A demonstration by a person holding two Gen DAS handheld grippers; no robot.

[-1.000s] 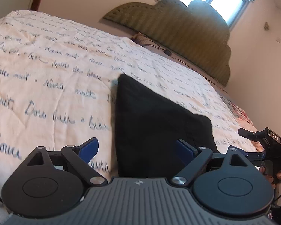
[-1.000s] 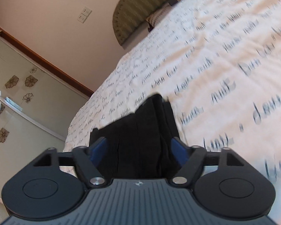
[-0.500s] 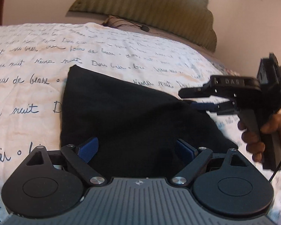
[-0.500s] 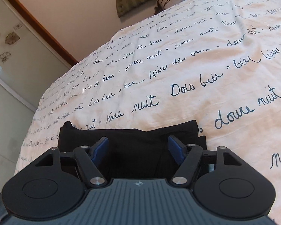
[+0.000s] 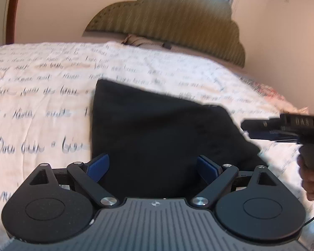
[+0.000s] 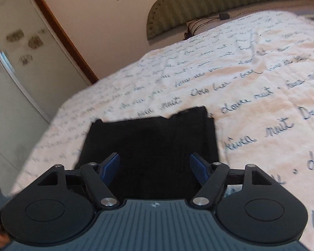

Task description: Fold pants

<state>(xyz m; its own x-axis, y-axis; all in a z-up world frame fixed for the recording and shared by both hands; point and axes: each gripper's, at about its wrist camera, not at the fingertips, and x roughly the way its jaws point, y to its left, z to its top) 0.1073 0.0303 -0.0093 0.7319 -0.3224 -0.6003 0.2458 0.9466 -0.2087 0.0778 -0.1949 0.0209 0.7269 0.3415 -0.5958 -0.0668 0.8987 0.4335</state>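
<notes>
Left wrist | black pants [image 5: 163, 129] folded, matte wedge on script-printed quilt [image 5: 41, 113] | left gripper [image 5: 155, 167] wide, empty | right gripper [image 6: 155, 167] reopening, empty

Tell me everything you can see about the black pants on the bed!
The black pants are already folded into a flat, thick bundle with several layers showing along one edge. They look like soft, dark cloth with no pattern. They lie on the cream bedspread with blue handwriting. The left gripper and right gripper both hang open over them, and nothing pinches the cloth.
</notes>
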